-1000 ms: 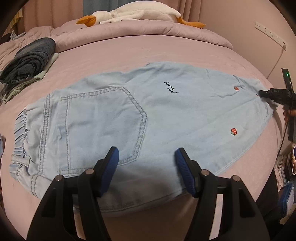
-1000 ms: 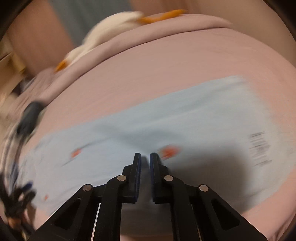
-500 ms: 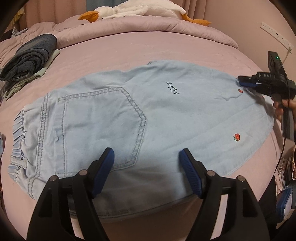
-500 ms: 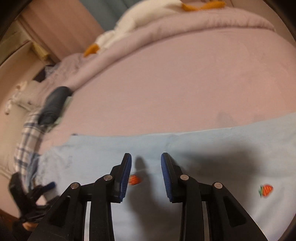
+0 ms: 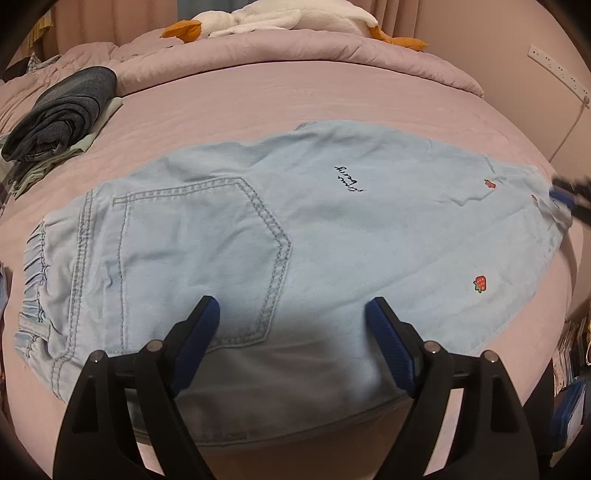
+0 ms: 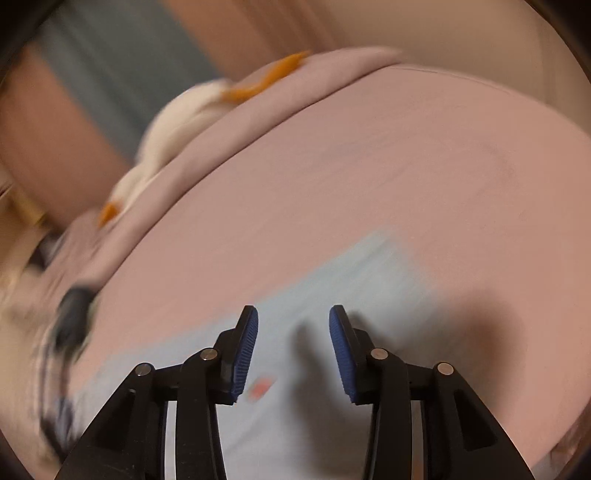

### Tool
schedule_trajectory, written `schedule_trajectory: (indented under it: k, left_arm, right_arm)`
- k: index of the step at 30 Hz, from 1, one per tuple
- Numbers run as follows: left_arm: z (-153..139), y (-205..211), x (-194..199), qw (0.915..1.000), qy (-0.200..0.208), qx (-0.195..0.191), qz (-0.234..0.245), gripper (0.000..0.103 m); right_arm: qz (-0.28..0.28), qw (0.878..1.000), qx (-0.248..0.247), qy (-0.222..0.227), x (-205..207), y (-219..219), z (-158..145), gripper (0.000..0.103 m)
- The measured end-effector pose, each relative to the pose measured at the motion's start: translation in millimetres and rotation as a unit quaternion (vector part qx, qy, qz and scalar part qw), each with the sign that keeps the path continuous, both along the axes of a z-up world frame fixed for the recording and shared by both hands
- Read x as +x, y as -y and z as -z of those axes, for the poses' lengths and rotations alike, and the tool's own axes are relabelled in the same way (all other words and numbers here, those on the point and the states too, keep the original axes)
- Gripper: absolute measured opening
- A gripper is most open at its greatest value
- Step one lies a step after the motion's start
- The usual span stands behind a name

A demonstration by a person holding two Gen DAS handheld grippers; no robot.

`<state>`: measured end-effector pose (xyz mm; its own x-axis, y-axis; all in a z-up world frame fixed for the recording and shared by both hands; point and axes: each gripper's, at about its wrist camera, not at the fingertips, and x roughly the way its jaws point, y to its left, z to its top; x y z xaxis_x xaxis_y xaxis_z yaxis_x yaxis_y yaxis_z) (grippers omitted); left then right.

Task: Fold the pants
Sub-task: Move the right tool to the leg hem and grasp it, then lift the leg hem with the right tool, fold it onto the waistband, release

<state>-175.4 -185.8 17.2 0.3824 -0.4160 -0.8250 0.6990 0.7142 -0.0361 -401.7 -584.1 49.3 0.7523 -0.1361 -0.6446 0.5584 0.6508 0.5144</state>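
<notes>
Light blue denim pants (image 5: 295,236) lie flat on the pink bed, folded lengthwise, waistband at left, hem at right, with a back pocket and small strawberry patches. My left gripper (image 5: 291,317) is open and empty, hovering over the near edge by the pocket. My right gripper (image 6: 293,332) is open and empty above the hem end of the pants (image 6: 332,295); that view is motion-blurred. The right gripper also shows blurred at the far right of the left wrist view (image 5: 569,197), at the hem corner.
A pile of dark folded jeans (image 5: 59,114) sits on the bed at the back left. A white plush goose (image 5: 280,18) lies on the rolled pink duvet (image 5: 295,51) at the back. The bed edge drops off at right.
My right gripper has opened wider, from nearly shut a second ago, and has swung fast over the hem end. My left gripper has opened slightly and stays over the near edge.
</notes>
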Motion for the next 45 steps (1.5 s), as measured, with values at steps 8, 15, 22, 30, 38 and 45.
schedule_trajectory:
  k: [8,15,22,30,38,45]
  left_arm:
    - [0,1,0,1.0000,0.000,0.007,-0.002,0.084]
    - [-3,4,-4,0.9996,-0.001,0.015,-0.023,0.083]
    - [-22,25,-19,0.9983,-0.039,-0.041,0.011,0.082]
    - [-12,66,-24,0.9689,-0.195,-0.148,0.034,0.082]
    - [-3,63,-19,0.9610,-0.225,-0.161,0.011,0.079]
    - [-7,60,-16,0.9275,-0.296,-0.228,0.009,0.081]
  right_arm:
    - [-0.121,0.993,0.002,0.016,-19,-53,47,0.039]
    - [0.122,0.989,0.055,0.054,-124,44,44,0.048]
    - [0.113,0.987,0.091,0.068,-141,14,50,0.053]
    - [0.103,0.986,0.109,0.079,-97,13,65,0.052]
    - [0.170,0.978,0.087,0.084,-90,17,60,0.007]
    - [0.065,0.989,-0.124,0.042,-30,-55,-22,0.007]
